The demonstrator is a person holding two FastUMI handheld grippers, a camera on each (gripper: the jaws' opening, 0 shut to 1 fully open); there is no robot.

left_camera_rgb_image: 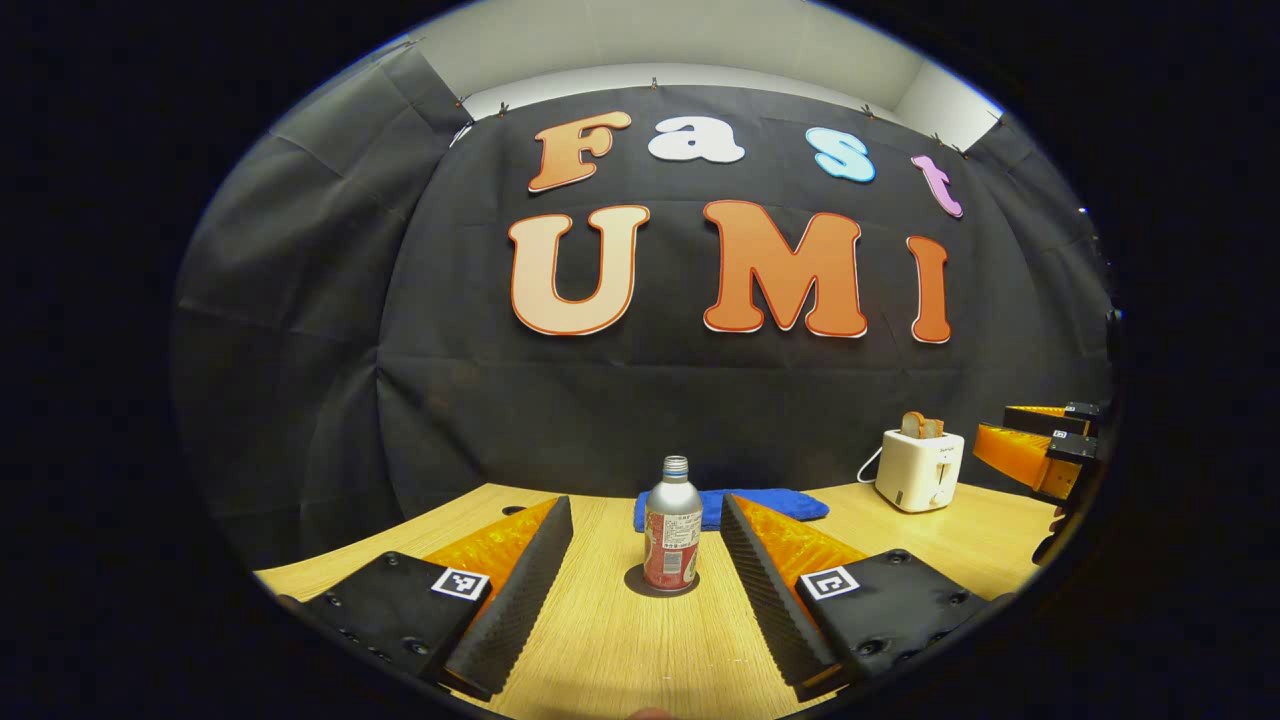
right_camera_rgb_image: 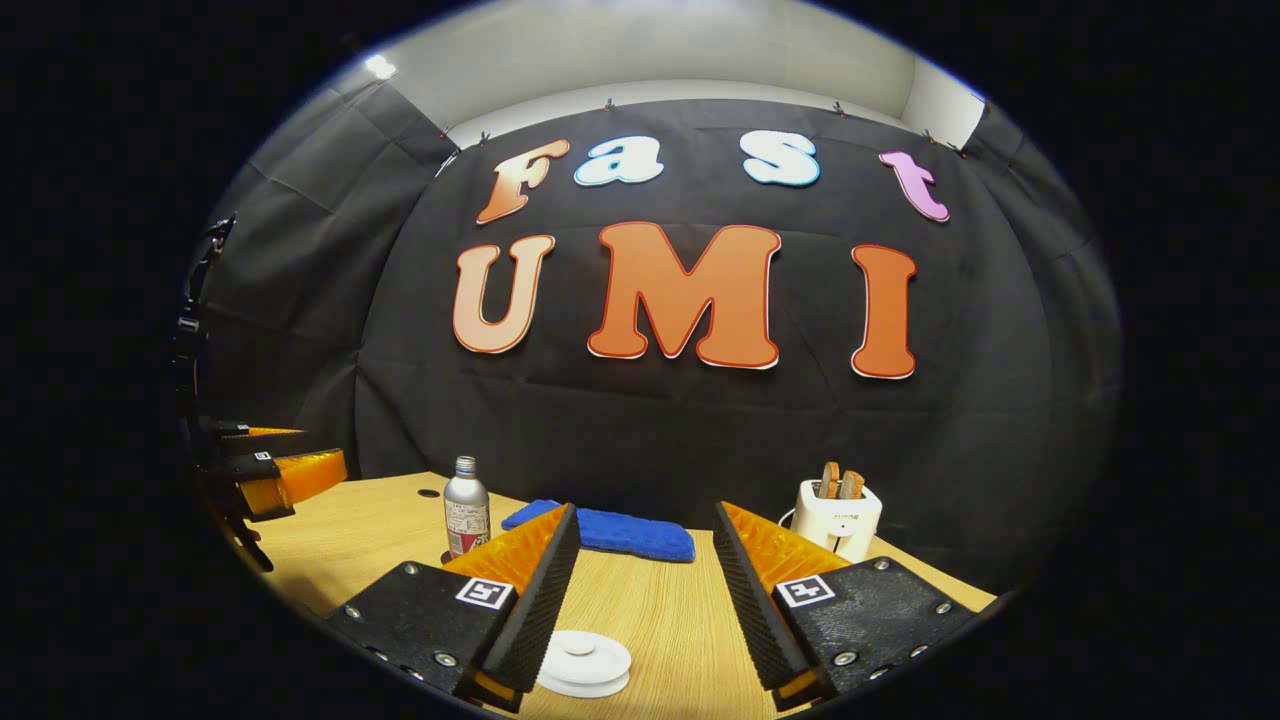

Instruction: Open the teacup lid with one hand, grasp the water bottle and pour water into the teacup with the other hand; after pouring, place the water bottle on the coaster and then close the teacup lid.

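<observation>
The bottle [left_camera_rgb_image: 672, 525] stands upright on a dark round coaster [left_camera_rgb_image: 640, 581], well in from the desk's [left_camera_rgb_image: 620, 640] near edge and just before the blue cloth [left_camera_rgb_image: 735, 507] that lies along the far edge. In the left gripper view we see the left gripper [left_camera_rgb_image: 647, 572] with its fingers spread wide to either side of the bottle, touching nothing. In the right gripper view we see a white lid [right_camera_rgb_image: 584, 661] near the desk's near edge, low between the spread fingers of the right gripper [right_camera_rgb_image: 647, 590] and close to one of them; we cannot tell whether a cup sits beneath it. A white toaster [right_camera_rgb_image: 838, 518] holding toast stands toward the desk's far right corner. Each gripper appears at the margin of the other's view.
</observation>
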